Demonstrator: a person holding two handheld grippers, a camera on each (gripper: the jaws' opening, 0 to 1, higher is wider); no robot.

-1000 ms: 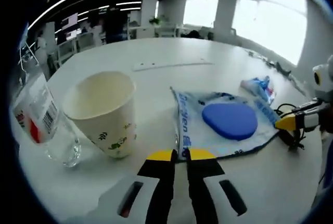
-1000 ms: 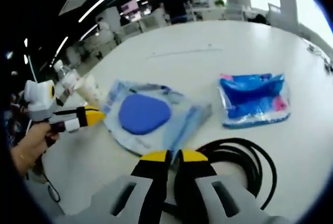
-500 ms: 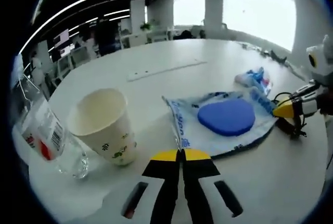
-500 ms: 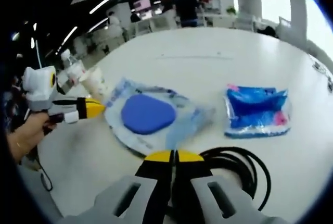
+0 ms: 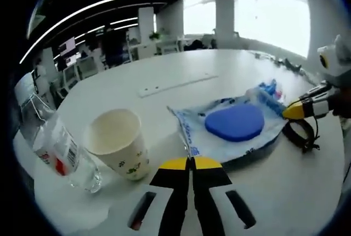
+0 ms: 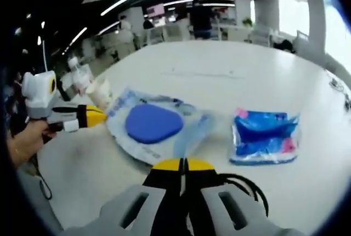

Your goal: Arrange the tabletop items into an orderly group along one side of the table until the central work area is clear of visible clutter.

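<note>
We saw the left tongs (image 5: 191, 163) with their yellow tips pressed together, gripping nothing, low over the white bench (image 5: 181, 68). Just ahead of those tips lay a clear plastic bag (image 5: 230, 137) holding a rounded blue pad (image 5: 235, 122), its printed near edge almost at the tips, though we could not tell whether it touched them. To the left of the left tongs stood a paper cup (image 5: 119, 143), upright and open, and further left, close beside it, a clear plastic bottle (image 5: 66, 155) with a red and white label, tilted in that view. Beyond the bag, to the right, a blue wrapped packet (image 5: 266, 93) lay, and at the right edge the right tongs (image 5: 291, 111) reached in above a loop of black cable (image 5: 301, 135). In the right gripper view the right tongs (image 6: 181, 164) likewise had their tips closed on nothing, with the black cable (image 6: 241, 183) coiled just behind and to the right of them. The bag with its blue pad (image 6: 153, 123) lay just ahead and to the left, the blue and pink packet (image 6: 264, 136) ahead to the right, well apart from the bag. At the far left a hand (image 6: 24, 140) held the left tongs (image 6: 97, 117), pointing at the bag's edge, with the cup (image 6: 102, 88) and bottle (image 6: 80, 76) beyond them.
</note>
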